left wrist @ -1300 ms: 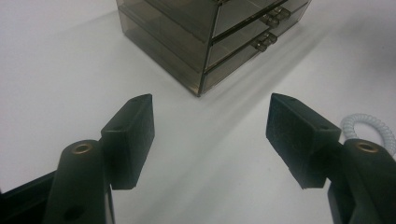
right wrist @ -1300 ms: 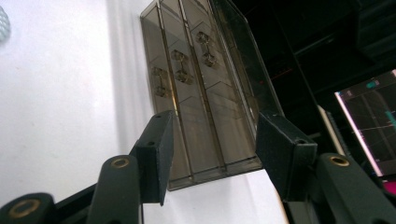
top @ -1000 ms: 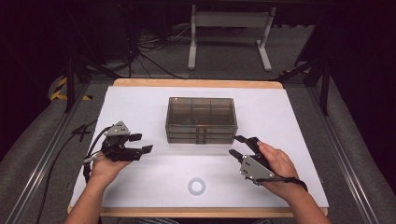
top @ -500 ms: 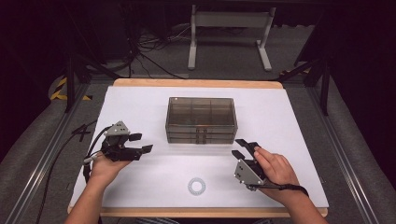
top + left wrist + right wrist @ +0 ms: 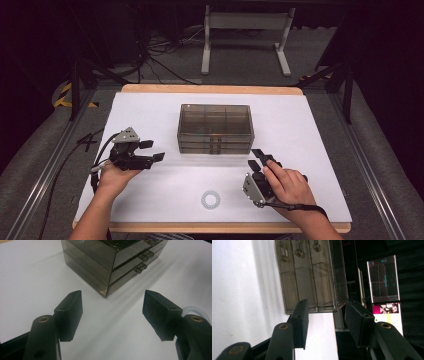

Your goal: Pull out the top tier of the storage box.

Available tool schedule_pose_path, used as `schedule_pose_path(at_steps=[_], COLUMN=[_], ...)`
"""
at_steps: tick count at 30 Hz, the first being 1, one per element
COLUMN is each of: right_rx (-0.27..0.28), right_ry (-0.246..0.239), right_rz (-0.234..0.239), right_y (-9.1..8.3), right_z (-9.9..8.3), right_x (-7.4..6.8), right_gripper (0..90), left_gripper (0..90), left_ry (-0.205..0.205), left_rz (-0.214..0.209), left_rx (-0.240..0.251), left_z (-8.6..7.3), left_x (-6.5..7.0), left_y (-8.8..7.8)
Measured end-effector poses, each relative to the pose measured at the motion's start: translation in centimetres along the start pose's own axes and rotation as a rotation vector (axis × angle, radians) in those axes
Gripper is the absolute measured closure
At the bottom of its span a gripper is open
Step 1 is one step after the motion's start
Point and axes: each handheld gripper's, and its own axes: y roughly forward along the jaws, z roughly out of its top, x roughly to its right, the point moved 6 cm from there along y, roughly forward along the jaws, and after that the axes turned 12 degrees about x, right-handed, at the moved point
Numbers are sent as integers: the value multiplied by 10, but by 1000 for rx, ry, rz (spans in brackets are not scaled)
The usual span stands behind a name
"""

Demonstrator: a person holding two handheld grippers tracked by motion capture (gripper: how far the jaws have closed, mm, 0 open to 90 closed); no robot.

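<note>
I see a smoky, translucent plastic drawer unit (image 5: 215, 128) standing near the middle of the white table (image 5: 150, 107), a boxy block of three shallow stacked drawers with small moulded pulls on its near face. All three drawers sit flush. In the left gripper view its near left corner (image 5: 110, 267) is sharp-edged and glossy, and the pulls run along the front.

A coiled hair tie (image 5: 210, 200) (clear spiral plastic, ring-shaped) lies flat on the table near the front edge, well apart from the drawer unit and between my two hands.

The left gripper (image 5: 150, 151) is at the left of the drawer unit, near it but not touching, with matte black jaws pointing right. Its jaws stand well apart with nothing between them; the pads (image 5: 71, 312) are flat rectangular blocks with a fine grainy face.

The right gripper (image 5: 260, 157) is near and right of the drawer unit, just off its near right corner. Its jaws have just been closing a little, yet they remain wide with nothing gripped; the pads (image 5: 355, 320) frame that corner (image 5: 325, 290) without touching it.
</note>
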Motion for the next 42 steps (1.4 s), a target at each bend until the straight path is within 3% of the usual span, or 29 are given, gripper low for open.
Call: schedule_pose_path(at_steps=[8,14,18,30,34,42], right_rx=[-54,-107,-105,-137,-136,-151], right_ry=[-50,-61,-91,-83,-105,-96], right_rz=[-21,-29,-27,-14,-34,-54], right_y=[4,10,16,28,32,36], right_z=[10,18,22,36,42,49], right_x=[-1,-3,-4,-13,-11,-13], right_gripper=[563,574,573,588,590,598], left_gripper=[331,331,331,334,334,334], left_ry=[-3,-6,-13,-18,-21,-20], left_rz=[7,14,19,31,31,27], left_rx=[5,8,12,10,12,8], left_z=[-1,-2,-3,-3,-3,-3], left_x=[-1,-2,-3,-4,-4,-3], left_y=[-4,-8,-9,-11,-11,-10])
